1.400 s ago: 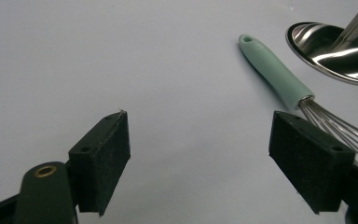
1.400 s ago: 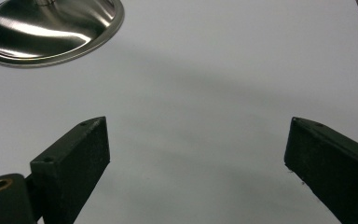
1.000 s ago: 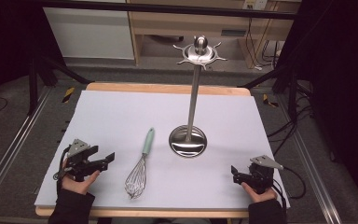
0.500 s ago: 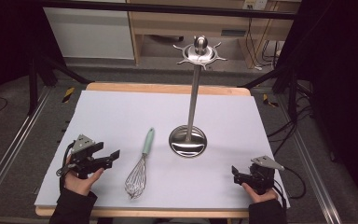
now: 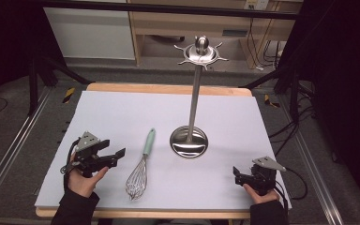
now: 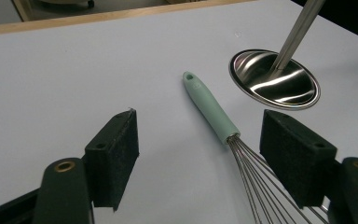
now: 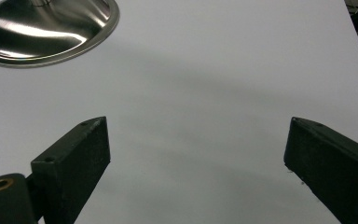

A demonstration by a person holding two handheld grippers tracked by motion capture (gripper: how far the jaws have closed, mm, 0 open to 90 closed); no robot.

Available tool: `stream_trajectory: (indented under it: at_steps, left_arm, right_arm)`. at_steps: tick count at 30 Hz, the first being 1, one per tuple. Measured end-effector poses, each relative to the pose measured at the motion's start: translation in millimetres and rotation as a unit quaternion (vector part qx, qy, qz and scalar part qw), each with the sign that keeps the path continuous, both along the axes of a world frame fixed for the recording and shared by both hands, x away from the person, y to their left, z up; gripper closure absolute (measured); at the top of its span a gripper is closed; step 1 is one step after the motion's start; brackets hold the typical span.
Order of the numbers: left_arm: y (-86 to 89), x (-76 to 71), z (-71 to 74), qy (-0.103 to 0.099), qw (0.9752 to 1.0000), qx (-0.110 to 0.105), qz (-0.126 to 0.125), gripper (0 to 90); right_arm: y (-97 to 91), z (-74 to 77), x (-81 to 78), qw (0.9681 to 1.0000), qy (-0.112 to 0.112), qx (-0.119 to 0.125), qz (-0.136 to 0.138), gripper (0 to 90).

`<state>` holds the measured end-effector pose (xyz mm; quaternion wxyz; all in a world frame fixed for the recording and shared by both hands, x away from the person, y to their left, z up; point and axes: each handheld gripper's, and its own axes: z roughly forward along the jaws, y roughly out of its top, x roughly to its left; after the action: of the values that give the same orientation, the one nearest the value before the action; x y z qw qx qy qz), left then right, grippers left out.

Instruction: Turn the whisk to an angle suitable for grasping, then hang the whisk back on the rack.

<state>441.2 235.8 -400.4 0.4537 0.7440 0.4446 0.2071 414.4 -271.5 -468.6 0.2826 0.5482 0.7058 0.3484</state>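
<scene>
A wire whisk with a mint-green handle lies on the white table top, handle pointing away from me. My left gripper hovers just left of it, lifted off the surface and aimed toward it. Its jaws stand open and have just been closing a little; nothing is between the pads, and the whisk lies ahead of them. My right gripper rests low at the table's right front, open and empty. A tall steel hook stand rises from a round base beside the whisk.
The stand's base lies right of the whisk's handle, and it also sits far left of the right gripper. Its hooked crown is high above the table. A wooden rim borders the far edge.
My left gripper has lifted and drifted right, toward the whisk. The right gripper, the whisk and the stand have stayed put.
</scene>
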Motion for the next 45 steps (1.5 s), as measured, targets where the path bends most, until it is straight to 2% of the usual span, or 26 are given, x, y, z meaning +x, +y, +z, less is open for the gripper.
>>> stream_trajectory:
  at_steps: [7, 21, 27, 33, 45]
  left_arm:
    - [-7.1, 1.6, 11.3, -0.01, 0.9999, 0.001, -0.009, 28.4]
    - [-24.4, 13.5, 18.9, -0.004, 0.9998, 0.01, -0.018, 25.2]
    - [-33.4, 19.2, 17.9, 0.007, 0.9996, 0.016, -0.024, 25.7]
    - [-38.0, 23.8, 16.8, 0.015, 0.9994, 0.012, -0.028, 25.7]
    - [-55.9, 34.1, 12.5, 0.035, 0.9984, 0.027, -0.036, 28.2]
  right_arm:
    - [0.1, 0.0, 0.6, 1.0, 0.0, 0.005, 0.0, 7.4]
    - [0.4, -0.7, 1.6, 1.0, 0.001, 0.005, 0.005, 7.4]
    - [-0.1, -0.2, 1.3, 1.0, 0.002, 0.007, 0.006, 7.3]
    - [0.4, -0.9, 2.4, 0.9999, 0.003, 0.006, 0.008, 7.3]
    - [1.6, -0.2, 2.8, 0.9999, 0.004, 0.008, 0.006, 7.3]
